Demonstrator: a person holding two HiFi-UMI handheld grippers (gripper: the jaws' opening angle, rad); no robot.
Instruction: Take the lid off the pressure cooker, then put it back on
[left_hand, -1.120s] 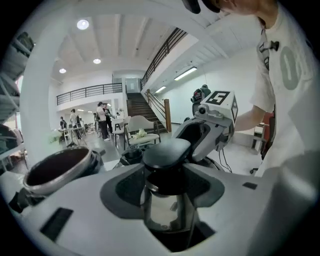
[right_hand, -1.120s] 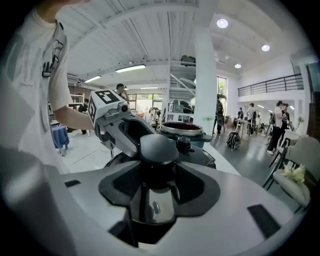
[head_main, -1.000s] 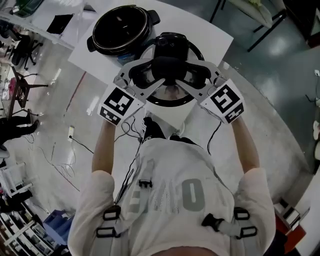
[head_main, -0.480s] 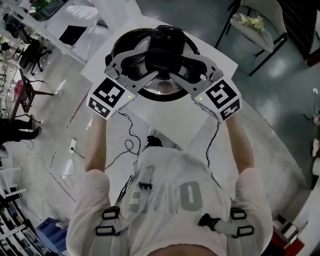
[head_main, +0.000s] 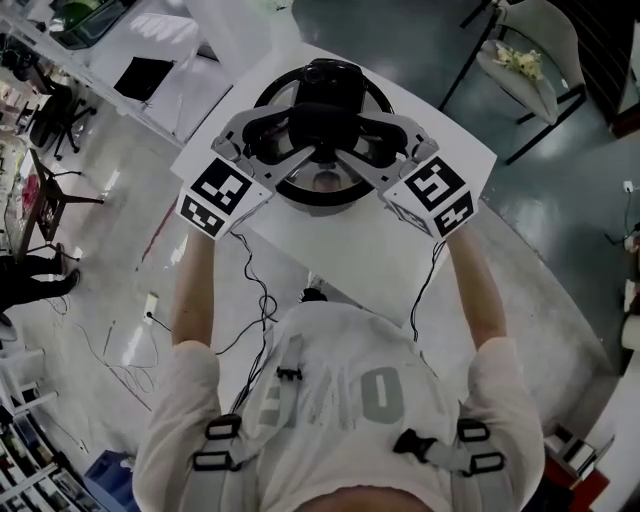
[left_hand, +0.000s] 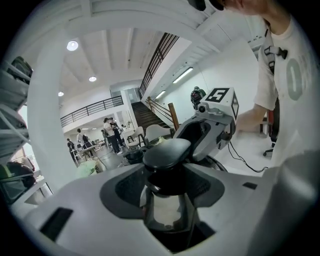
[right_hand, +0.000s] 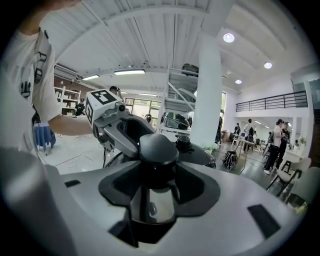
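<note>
A: What's biggest here?
B: The white table (head_main: 350, 250); toward its twelve o'clock end is the pressure cooker lid (head_main: 368, 97), round and black.
A: And the grippers?
B: The left gripper (head_main: 290, 140) reaches in from nine o'clock, the right gripper (head_main: 365, 140) from three; each has its jaws clamped on the lid's handle (head_main: 322, 125); whether the lid rests on anything beneath, I cannot tell.

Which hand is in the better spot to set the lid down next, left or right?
Neither: the left gripper and the right gripper both clamp the handle of the lid from opposite sides, evenly matched. Lowering it probably takes both together.
</note>
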